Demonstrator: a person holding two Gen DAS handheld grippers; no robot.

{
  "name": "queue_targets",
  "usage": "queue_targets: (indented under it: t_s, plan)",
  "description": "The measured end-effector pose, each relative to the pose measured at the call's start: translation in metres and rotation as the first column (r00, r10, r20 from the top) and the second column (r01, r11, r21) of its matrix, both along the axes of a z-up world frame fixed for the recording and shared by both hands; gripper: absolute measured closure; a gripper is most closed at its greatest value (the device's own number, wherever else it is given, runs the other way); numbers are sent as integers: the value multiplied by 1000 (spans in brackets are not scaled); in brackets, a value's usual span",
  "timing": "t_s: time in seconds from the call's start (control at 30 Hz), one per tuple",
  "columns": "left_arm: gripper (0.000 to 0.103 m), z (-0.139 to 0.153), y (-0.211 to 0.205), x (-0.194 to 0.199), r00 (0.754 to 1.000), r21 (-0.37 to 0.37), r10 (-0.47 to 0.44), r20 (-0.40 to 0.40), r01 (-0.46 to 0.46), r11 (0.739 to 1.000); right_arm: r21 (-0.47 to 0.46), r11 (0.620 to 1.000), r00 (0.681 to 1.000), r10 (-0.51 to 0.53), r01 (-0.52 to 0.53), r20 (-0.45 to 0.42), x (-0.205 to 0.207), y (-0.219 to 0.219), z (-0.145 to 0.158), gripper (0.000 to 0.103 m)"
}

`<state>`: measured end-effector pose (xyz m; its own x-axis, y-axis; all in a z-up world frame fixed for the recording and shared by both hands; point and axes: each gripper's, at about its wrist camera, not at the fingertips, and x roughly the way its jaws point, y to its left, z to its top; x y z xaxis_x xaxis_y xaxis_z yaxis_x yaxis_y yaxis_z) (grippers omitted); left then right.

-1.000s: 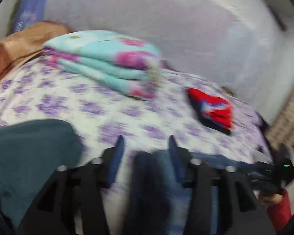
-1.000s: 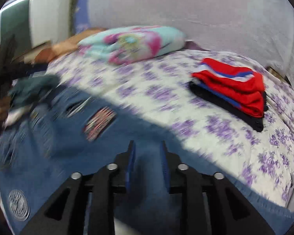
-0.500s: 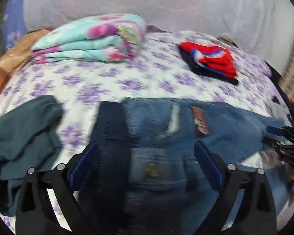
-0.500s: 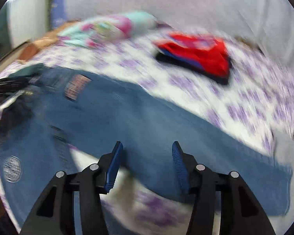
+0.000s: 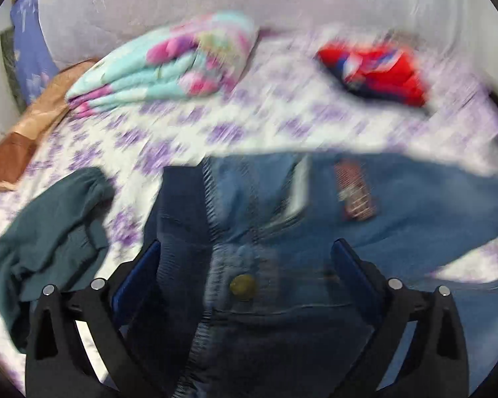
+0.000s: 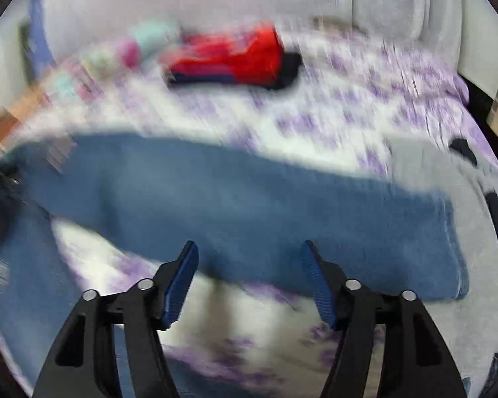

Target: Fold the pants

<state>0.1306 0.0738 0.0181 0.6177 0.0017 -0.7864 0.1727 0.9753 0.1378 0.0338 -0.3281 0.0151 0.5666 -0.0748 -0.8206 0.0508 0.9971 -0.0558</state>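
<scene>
Blue jeans [image 5: 315, 219] lie spread across the purple-flowered bed sheet [image 5: 249, 122]. Their waistband with its brass button [image 5: 242, 287] lies just under my left gripper [image 5: 245, 248]. That gripper's jaws are opening wide, and its pads touch no cloth. In the right wrist view one jeans leg [image 6: 249, 199] stretches from left to right, with its hem [image 6: 451, 252] at the right. My right gripper [image 6: 249, 247] hovers over the near edge of this leg. Its jaws are opening too, with the denim below them and nothing pressed between the pads.
A folded floral blanket [image 5: 169, 69] and a brown pillow [image 5: 33, 126] sit at the back left. Folded red and dark clothes [image 5: 378, 73] lie at the back right. A teal garment [image 5: 56, 225] is bunched left of the jeans. Grey cloth [image 6: 448, 172] lies beyond the hem.
Both grippers went from nearly shut on denim to wide apart, letting the jeans go. Both views tipped downward, and the jeans now lie flat on the bed.
</scene>
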Motion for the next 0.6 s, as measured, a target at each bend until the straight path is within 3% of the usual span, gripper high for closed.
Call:
queue_targets:
  t_s: [0.03,0.07,0.17,0.23,0.4,0.53,0.6]
  plan:
    - [4,-21,0,8,998,54,5,-64,-2,999,16,1000,1000,19,-19,-12,2,-4,-15,29]
    - [4,-29,7,10,995,5,-2,-96,2,1000,38,999,1000,18,-18,2,0,-8,-15,29]
    - [5,-9,28,2,997,-134,2,-74,-12,991,62,998,1000,22,-23,11,-2,-9,-8,29]
    - [5,11,45,-7,999,-271,-47,-21,40,962,113,990,995,82,-87,52,-11,-3,4,29]
    - [5,29,77,21,1000,-271,7,14,-3,963,214,945,960,206,-246,191,15,18,40,29]
    - [5,11,93,60,996,-349,-18,-82,-11,937,167,920,929,328,-356,172,69,47,42,29]
    - [5,-2,91,81,986,-404,-82,-143,17,914,116,909,911,382,-401,154,94,64,39,29]
